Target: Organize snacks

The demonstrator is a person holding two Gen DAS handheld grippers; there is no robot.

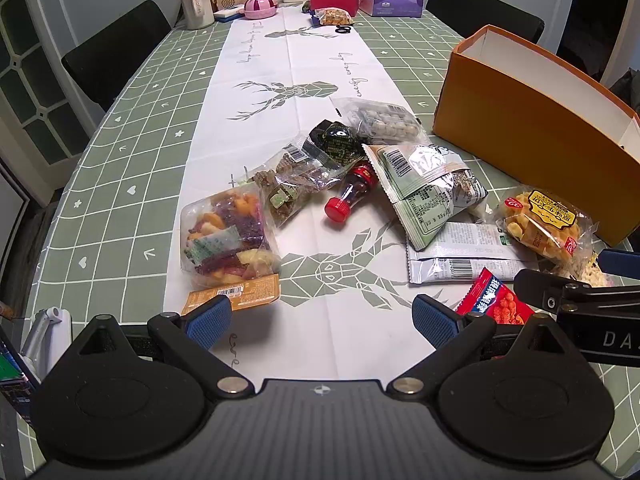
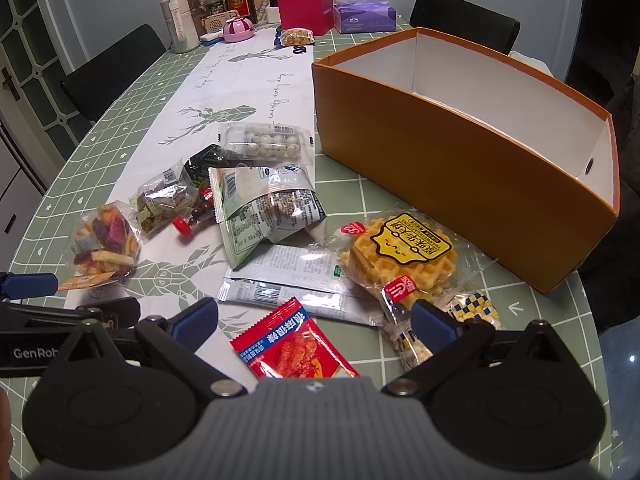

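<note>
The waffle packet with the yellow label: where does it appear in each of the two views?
Left wrist view: the waffle packet lies at the right edge, in front of the orange box.
Right wrist view: the waffle packet lies at lower centre, just ahead of the right gripper.
Shared landmark: the orange box, directly behind the packet.
</note>
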